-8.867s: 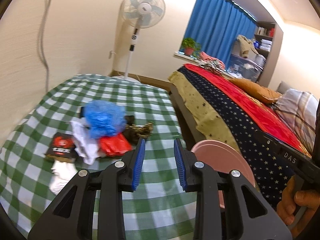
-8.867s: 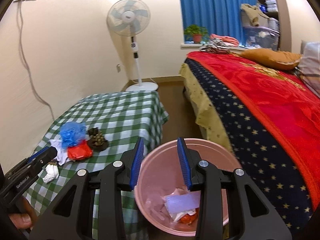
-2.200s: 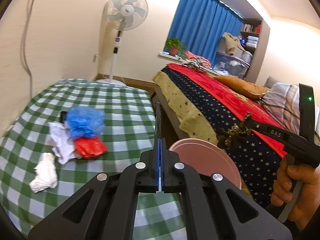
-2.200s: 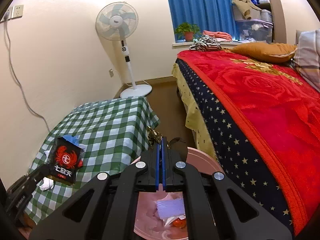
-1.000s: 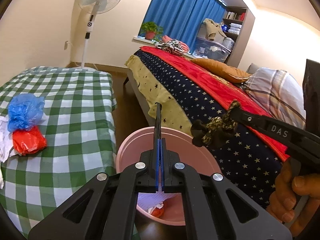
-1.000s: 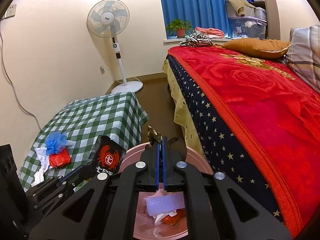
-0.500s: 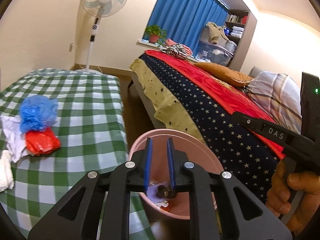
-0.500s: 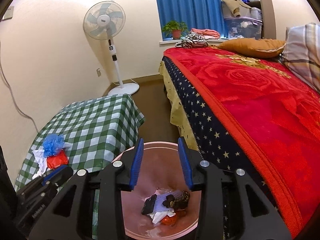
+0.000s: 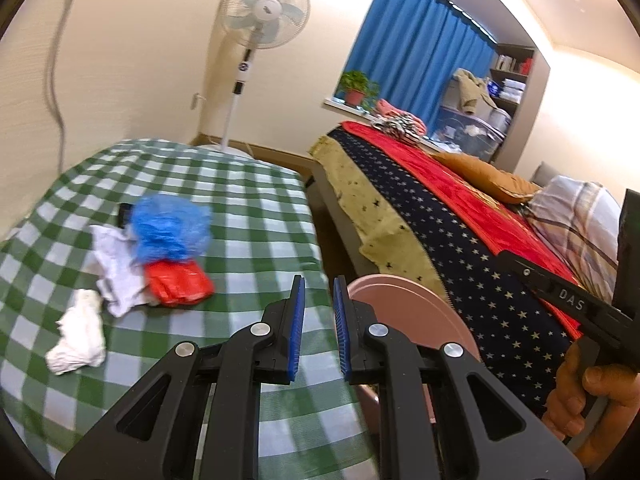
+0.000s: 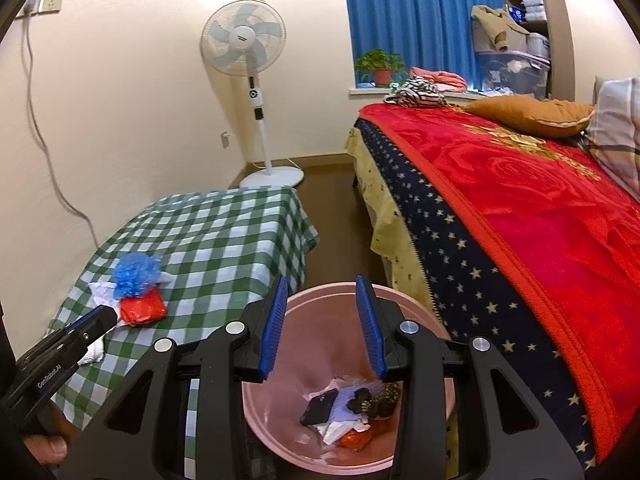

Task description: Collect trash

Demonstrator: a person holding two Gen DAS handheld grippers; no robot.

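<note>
A blue plastic wad (image 9: pixel 170 227), a red wrapper (image 9: pixel 178 283), white paper (image 9: pixel 116 264) and a crumpled white tissue (image 9: pixel 78 346) lie on the green checked table (image 9: pixel 248 208). My left gripper (image 9: pixel 318 322) is open and empty above the table's near right edge. The pink bin (image 10: pixel 424 320) stands beside the table and holds a black packet (image 10: pixel 320 406), a dark patterned wrapper (image 10: pixel 374 400) and other scraps. My right gripper (image 10: pixel 322 326) is open and empty above the bin. The same table trash shows in the right wrist view (image 10: pixel 138 292).
A bed with a red and star-patterned blanket (image 10: pixel 520 208) runs along the right. A standing fan (image 10: pixel 250 92) is at the far wall. A narrow floor strip (image 10: pixel 336 216) lies between table and bed. The bin rim (image 9: pixel 404 300) sits against the table's right edge.
Both grippers let go of their items, which now lie in the bin. My left gripper has swung back left over the table and opened wider. My right gripper stays over the bin.
</note>
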